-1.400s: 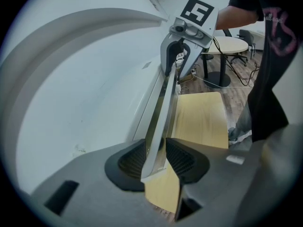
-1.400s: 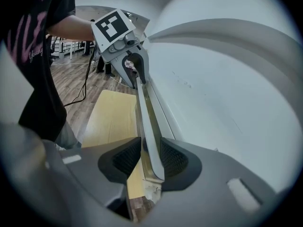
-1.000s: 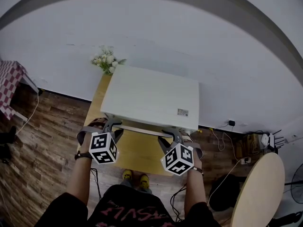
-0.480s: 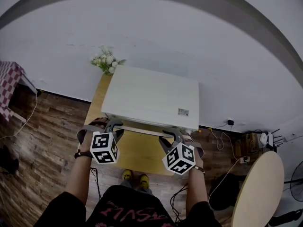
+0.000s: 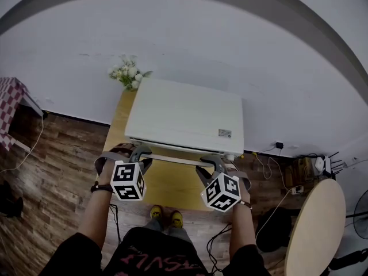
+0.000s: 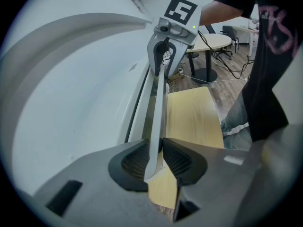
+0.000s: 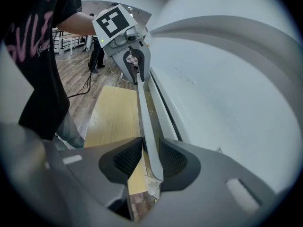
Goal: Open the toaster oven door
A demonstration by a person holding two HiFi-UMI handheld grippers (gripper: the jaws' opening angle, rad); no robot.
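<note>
A white toaster oven [image 5: 184,117] stands on a light wooden table [image 5: 167,186] against the wall. Its long pale door handle [image 5: 172,159] runs along the front edge. My left gripper [image 5: 140,152] is at the handle's left end. In the left gripper view the handle [image 6: 158,103] passes between the dark ribbed pads of the left gripper [image 6: 157,150], whose jaws have just been closing onto it. My right gripper [image 5: 214,161] is at the right end. In the right gripper view the right gripper [image 7: 150,150] clamps the handle [image 7: 143,108]. The door looks closed or barely ajar.
A small bunch of white flowers [image 5: 127,73] stands behind the oven's left corner. A round pale table [image 5: 313,229] is at the right, cables [image 5: 276,154] lie on the wood floor, and a checkered cloth [image 5: 8,105] is at the far left. My feet [image 5: 164,214] are under the table's near edge.
Both grippers stay at the ends of the handle. Only the head view has shifted slightly.
</note>
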